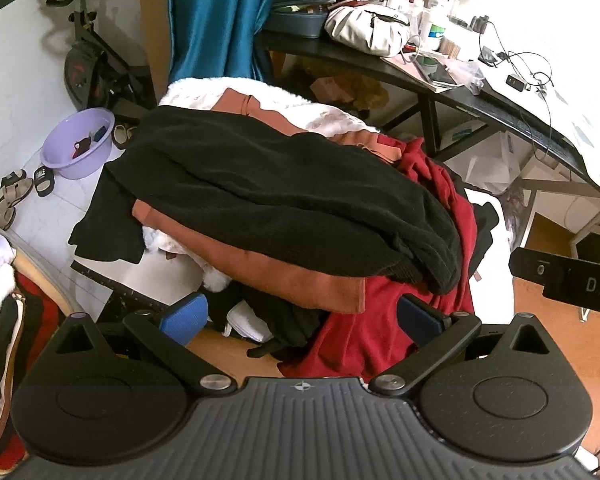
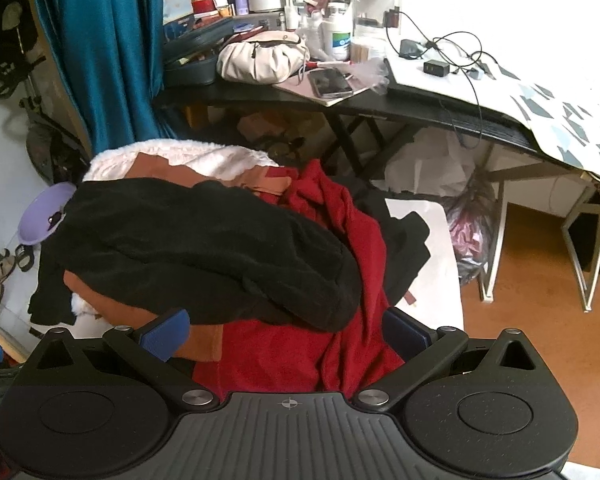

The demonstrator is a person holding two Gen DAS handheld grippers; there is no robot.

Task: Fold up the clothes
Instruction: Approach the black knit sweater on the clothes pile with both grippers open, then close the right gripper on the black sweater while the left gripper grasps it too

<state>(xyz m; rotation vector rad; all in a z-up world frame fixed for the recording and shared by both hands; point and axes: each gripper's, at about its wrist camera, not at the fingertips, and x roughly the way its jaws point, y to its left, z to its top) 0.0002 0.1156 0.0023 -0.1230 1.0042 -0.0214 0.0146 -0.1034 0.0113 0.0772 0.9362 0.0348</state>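
The only writing that reads clearly is the white lettering "DAS" on the black bar of the right claw (image 1: 572,282), which pokes into the left wrist view from the right edge. In the right wrist view a fragment "obo" shows on a dark part at the lower left edge. The labels on the bottles (image 2: 338,42) on the black table (image 2: 380,110) are too small to read.

The clothes sit in one heap on a small white table (image 2: 432,248), just ahead of both claws. Four colours can be counted in it: a black knit garment (image 1: 280,196) on top, a rust-brown piece (image 1: 284,276) under it, a dark red garment (image 2: 296,356) spilling toward the claws, and a fluffy white piece (image 1: 228,92) at the far side. A second, smaller stack of folded clothes (image 1: 0,320) lies at the left edge of the left wrist view.

The left claw (image 1: 300,320) is spread wide, its two blue pads apart and gripping nothing, above the near edge of the heap. The right claw (image 2: 286,332) is likewise spread wide with nothing held.

On the floor lie one lilac basin (image 1: 78,142) and several sandals (image 1: 14,194). A teal curtain (image 1: 216,20) hangs behind.
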